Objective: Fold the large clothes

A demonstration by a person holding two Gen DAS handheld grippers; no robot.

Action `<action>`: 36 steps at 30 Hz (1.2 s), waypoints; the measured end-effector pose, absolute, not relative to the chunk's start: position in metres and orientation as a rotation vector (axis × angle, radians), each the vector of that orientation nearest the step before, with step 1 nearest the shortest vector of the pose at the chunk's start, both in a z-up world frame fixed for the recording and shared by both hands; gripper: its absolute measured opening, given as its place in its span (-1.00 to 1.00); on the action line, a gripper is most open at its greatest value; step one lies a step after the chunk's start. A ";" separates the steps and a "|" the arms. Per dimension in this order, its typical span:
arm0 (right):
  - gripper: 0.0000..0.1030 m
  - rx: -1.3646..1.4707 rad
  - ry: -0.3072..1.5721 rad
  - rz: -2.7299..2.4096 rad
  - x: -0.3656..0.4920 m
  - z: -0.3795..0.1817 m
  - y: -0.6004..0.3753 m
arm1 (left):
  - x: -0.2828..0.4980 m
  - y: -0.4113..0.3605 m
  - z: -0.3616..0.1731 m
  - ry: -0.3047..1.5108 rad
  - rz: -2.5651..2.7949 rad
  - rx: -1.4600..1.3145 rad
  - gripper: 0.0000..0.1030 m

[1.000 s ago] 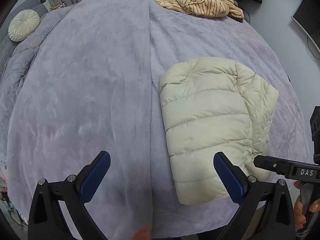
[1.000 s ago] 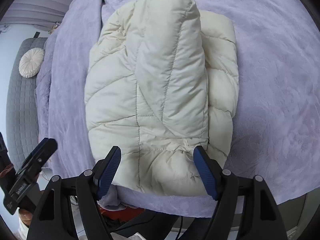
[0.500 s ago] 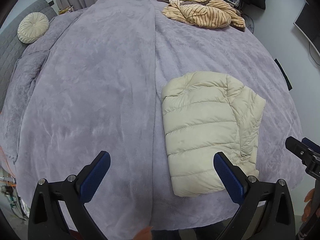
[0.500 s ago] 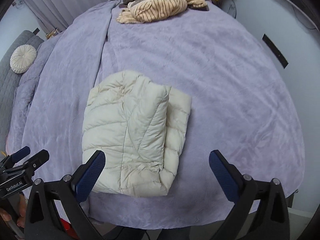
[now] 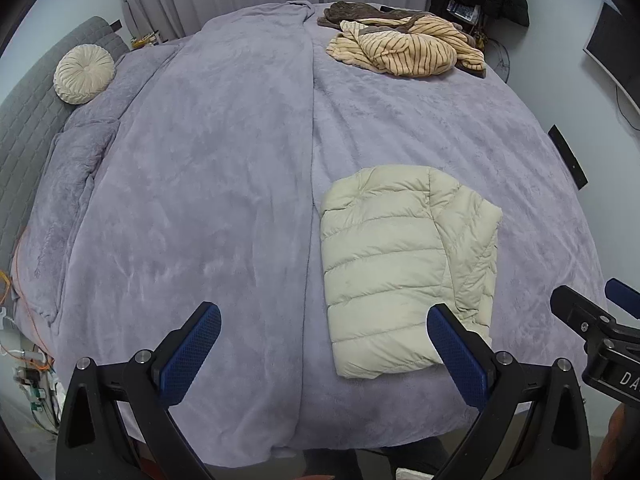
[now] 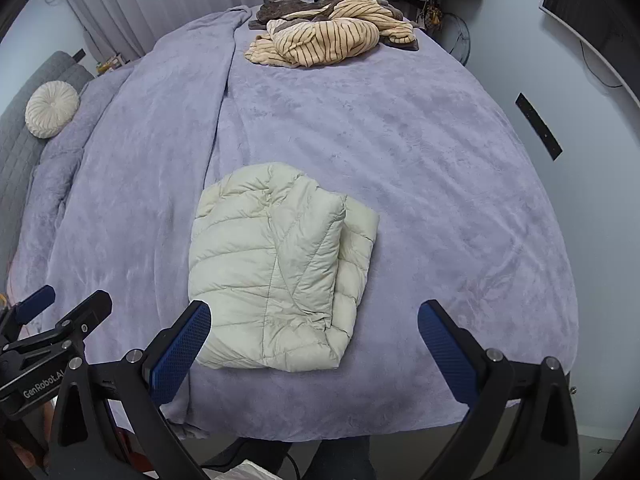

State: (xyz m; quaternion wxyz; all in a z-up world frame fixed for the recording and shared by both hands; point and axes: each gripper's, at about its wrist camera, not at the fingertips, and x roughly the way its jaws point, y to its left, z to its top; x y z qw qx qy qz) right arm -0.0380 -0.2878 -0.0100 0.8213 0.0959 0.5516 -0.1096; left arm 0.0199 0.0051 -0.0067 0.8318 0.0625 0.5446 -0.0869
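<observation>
In the left wrist view, the left gripper (image 5: 323, 354) stands wide and empty above the bed (image 5: 224, 184), and the folded cream puffer jacket (image 5: 404, 268) lies near the bed's front edge. In the right wrist view, the right gripper (image 6: 314, 350) is also wide and empty above the jacket (image 6: 276, 268), while a striped garment (image 6: 328, 38) lies at the far end.

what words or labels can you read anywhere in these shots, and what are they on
"GenRobot.A", cut off: on the black body of the left gripper, seen from the right wrist.
"DA", cut off at the frame edge: on the black body of the right gripper, seen from the left wrist.
Nothing else is legible.
</observation>
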 end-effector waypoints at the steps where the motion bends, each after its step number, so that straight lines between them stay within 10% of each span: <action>1: 0.99 0.194 1.176 -0.244 -0.041 -0.009 -0.285 | 0.017 0.004 -0.007 1.157 -0.180 0.137 1.00; 36: 0.99 0.188 1.190 -0.251 -0.056 -0.009 -0.276 | -0.002 0.015 -0.006 1.168 -0.122 0.120 1.00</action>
